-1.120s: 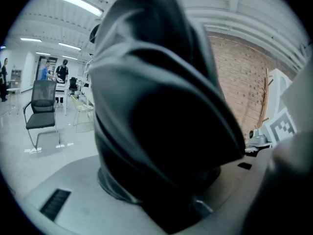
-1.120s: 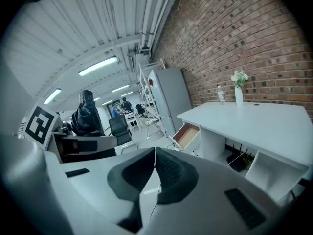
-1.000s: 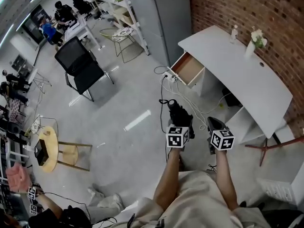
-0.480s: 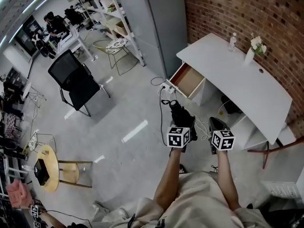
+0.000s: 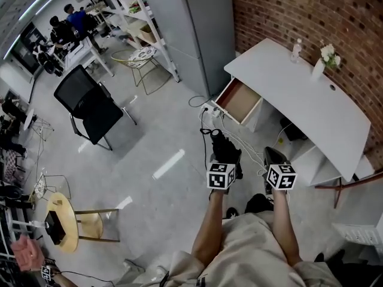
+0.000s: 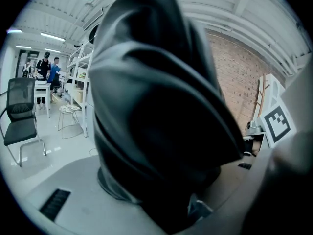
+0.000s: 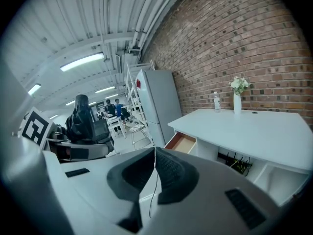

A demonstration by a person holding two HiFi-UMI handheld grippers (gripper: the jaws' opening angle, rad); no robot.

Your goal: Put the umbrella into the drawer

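Head view, read left to right. Black office chair [image 5: 91,103] stands on the grey floor at about 10 o'clock from the hands. Left tool [image 5: 228,162] is held out in front of the person, its jaws spread wide and clamped on the folded black umbrella [image 5: 224,144]. Umbrella sticks out past the jaws toward 12 o'clock. Left gripper view: the umbrella's dark folded fabric fills most of the frame between the two jaws and hides what lies ahead.

Drawer [image 5: 239,99] is pulled open at the table's left end, at 12 o'clock from the left tool and well apart from it. Its wood-coloured inside holds nothing that I can make out.

Right tool [image 5: 271,158] is just beside the left one, at its 3 o'clock. Right gripper view: pads closed together, nothing between them; the drawer shows at 12 o'clock beyond them.

White table [image 5: 311,109] runs along the brick wall, a bottle [image 5: 296,49] and a vase of flowers [image 5: 323,60] at its far edge.
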